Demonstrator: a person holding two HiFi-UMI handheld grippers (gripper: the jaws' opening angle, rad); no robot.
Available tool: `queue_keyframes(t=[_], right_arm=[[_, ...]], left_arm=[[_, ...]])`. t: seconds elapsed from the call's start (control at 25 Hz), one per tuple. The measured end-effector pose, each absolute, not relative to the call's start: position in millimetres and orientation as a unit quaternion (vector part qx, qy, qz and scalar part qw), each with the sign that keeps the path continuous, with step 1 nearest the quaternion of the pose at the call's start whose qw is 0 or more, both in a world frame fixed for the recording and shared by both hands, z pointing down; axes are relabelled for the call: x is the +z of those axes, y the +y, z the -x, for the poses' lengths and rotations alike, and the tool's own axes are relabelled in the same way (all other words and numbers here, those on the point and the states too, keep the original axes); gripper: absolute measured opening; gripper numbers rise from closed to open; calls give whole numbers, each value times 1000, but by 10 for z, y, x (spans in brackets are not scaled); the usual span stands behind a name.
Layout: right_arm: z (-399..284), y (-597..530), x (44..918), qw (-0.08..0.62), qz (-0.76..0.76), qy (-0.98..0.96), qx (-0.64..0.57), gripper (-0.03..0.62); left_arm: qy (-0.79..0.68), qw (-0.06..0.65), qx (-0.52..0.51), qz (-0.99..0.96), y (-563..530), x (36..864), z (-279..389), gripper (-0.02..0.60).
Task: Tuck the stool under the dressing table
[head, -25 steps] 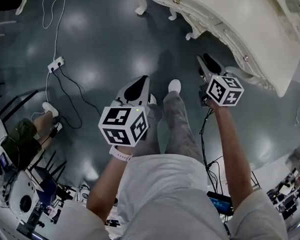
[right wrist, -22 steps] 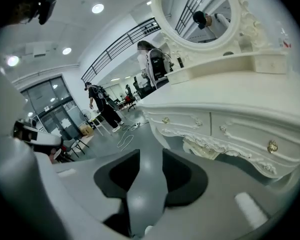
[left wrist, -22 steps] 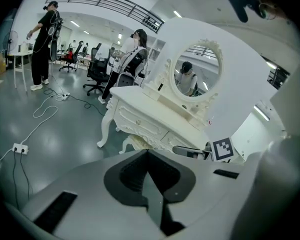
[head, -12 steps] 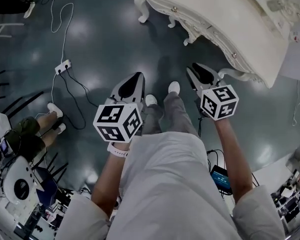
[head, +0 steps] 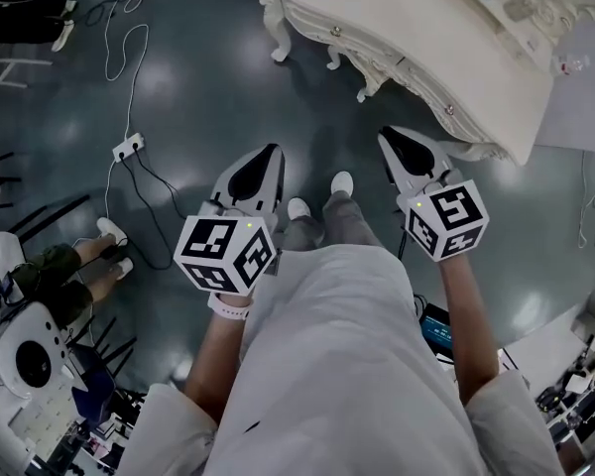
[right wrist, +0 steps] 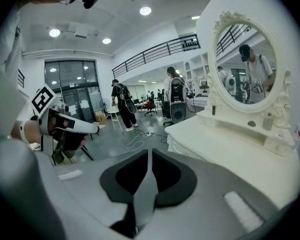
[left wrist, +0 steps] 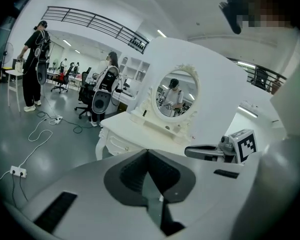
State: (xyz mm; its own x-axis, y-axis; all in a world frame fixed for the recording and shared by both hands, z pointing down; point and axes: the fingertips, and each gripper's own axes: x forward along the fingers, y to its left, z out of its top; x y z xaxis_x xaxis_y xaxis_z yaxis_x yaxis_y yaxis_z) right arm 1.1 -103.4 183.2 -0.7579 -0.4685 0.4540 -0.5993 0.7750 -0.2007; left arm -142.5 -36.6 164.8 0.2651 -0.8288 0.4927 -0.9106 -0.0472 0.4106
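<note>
1. Two tongs hang over the dark floor (head: 208, 97) in front of me, and the white dressing bench (head: 426, 38) stands ahead and to the right of them.
2. Right tongs (head: 389, 137) point toward the dressing bench's front edge and are near it. Left tongs (head: 270, 152) are well apart from it, over bare floor.
3. I cannot make out the stool for certain. A curved white leg (head: 476, 150) shows just beside the right tongs under the bench edge, and I cannot tell whether it belongs to the stool or the bench.
4. From the left gripper view, the dressing bench (left wrist: 140, 129) and its oval mirror (left wrist: 174, 95) rise beyond the left tongs (left wrist: 148, 154). The right gripper view has the bench (right wrist: 230, 139) to the right of the right tongs (right wrist: 150, 153).
5. Each marker cube (head: 226, 254) carries black-and-white square patterns, and other print is too small to read.
6. Left tongs are closed tip to tip, holding nothing.
7. Right tongs are closing, tips meeting, with nothing between them and touching nothing.
</note>
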Motion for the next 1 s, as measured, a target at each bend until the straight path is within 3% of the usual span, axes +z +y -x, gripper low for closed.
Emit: queue_keyframes(t=[0.6, 1.0], right_arm=[[-349, -890, 930, 137, -323, -928, 128, 12], [-485, -870, 691, 101, -344, -927, 113, 12]], left_arm=[[-621, 240, 57, -744, -236, 1009, 1334, 6], [-629, 230, 42, -741, -270, 905, 1385, 6]])
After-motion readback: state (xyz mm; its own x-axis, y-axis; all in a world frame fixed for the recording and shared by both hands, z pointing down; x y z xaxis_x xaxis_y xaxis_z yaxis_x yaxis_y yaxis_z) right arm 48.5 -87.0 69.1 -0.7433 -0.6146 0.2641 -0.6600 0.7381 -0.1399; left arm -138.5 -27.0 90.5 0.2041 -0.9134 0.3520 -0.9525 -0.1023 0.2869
